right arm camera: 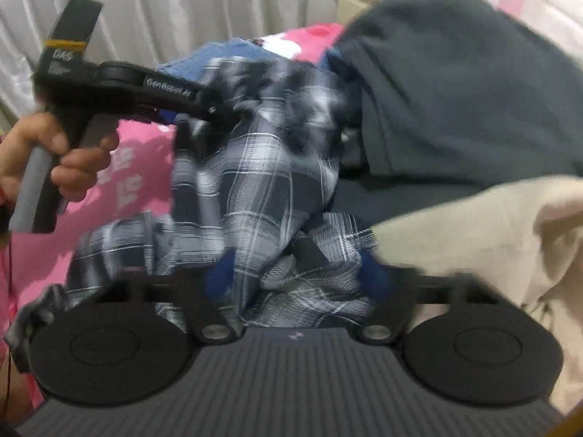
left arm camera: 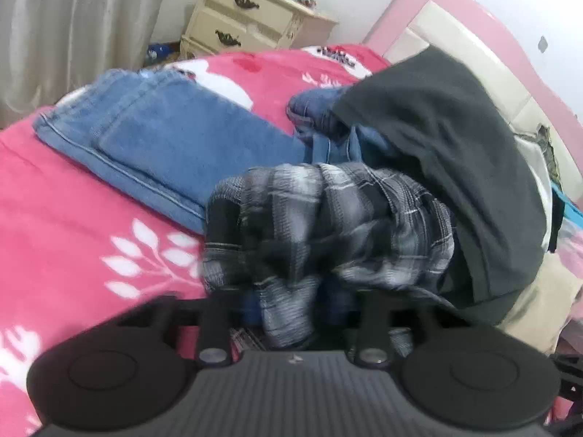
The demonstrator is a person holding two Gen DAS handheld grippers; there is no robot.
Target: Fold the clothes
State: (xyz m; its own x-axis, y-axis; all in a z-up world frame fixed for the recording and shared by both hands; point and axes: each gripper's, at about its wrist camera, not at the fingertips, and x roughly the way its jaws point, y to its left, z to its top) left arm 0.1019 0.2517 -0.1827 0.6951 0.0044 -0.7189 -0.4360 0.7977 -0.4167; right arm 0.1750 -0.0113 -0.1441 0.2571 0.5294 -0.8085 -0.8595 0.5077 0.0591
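Pink bedspread lay under the plaid shirt, bunched between both my grippers' spread fingers; grip unclear.

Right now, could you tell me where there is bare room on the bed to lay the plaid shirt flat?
The pink bedspread lies bare left of the plaid shirt, below the folded jeans. A smaller strip shows between jeans and dark garment. The right side, by the headboard, is crowded with piled clothes.
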